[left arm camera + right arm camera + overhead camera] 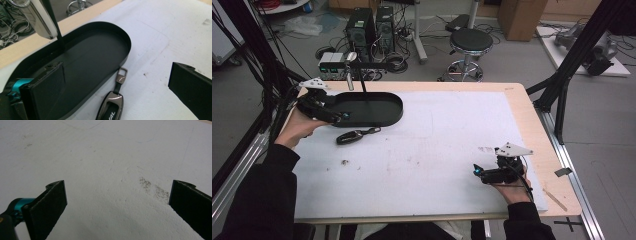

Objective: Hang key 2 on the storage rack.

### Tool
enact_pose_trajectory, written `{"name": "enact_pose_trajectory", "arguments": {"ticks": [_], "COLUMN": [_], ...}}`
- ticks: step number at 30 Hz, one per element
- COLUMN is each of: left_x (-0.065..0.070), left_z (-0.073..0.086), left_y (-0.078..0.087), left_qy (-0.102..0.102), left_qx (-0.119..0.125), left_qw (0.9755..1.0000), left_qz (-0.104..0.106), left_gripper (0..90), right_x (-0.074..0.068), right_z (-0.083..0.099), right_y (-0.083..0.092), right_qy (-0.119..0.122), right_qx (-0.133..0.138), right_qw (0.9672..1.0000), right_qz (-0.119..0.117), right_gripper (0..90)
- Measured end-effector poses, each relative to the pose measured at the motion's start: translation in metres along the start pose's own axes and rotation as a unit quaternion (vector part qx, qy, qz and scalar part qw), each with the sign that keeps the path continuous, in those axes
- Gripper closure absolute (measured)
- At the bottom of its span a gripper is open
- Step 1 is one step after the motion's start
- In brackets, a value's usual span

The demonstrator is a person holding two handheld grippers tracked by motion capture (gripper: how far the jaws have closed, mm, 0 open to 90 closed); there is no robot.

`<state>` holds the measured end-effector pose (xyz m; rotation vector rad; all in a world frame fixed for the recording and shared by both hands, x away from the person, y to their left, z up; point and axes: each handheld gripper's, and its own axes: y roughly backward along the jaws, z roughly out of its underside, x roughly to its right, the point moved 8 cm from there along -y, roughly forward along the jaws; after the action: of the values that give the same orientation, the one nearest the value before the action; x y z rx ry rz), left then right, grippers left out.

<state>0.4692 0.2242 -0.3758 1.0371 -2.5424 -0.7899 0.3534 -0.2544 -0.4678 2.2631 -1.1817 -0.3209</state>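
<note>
left gripper (343,116) jaws wide over black tray (105,32) | key fob (110,108) beside, seemingly untouched | right gripper (117,205) jaws wide

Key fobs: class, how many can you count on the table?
1. The key fob lies on the white mat just in front of the black tray, near the left gripper. The tray looks empty in the left gripper view.
</note>
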Motion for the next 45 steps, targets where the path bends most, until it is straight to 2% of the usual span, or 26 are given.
{"name": "enact_pose_trajectory", "arguments": {"ticks": [12,21,30,34,40,45], "left_x": [0.006,0.01,0.02,0.025,0.028,0.026], "left_z": [0.011,0.022,0.032,0.039,0.044,0.051], "left_y": [-0.012,-0.019,-0.032,-0.039,-0.049,-0.059], "left_qy": [-0.001,-0.008,-0.03,-0.043,-0.049,-0.05], "left_qx": [-0.017,-0.042,-0.083,-0.113,-0.129,-0.148], "left_qw": [0.9998,0.9989,0.9951,0.9918,0.9895,0.9865], "left_qz": [0.012,0.019,0.045,0.044,0.045,0.048], "left_gripper": [1.7,1.7,2.6,2.6,2.6,2.6], "right_x": [-0.001,-0.001,-0.002,-0.003,-0.004,-0.002], "right_z": [-0.004,-0.004,-0.004,-0.004,-0.003,-0.002], "right_y": [-0.008,-0.01,-0.01,-0.01,-0.008,-0.007], "right_qy": [0.006,0.009,0.01,0.012,0.013,0.013], "right_qx": [-0.003,-0.006,-0.007,-0.008,-0.004,-0.005], "right_qw": [1.0,0.9999,0.9999,0.9999,0.9999,0.9999], "right_qz": [-0.006,-0.006,-0.007,-0.009,-0.011,-0.009], "right_gripper": [0.8,0.8,0.8,0.8,0.8,0.8]}}
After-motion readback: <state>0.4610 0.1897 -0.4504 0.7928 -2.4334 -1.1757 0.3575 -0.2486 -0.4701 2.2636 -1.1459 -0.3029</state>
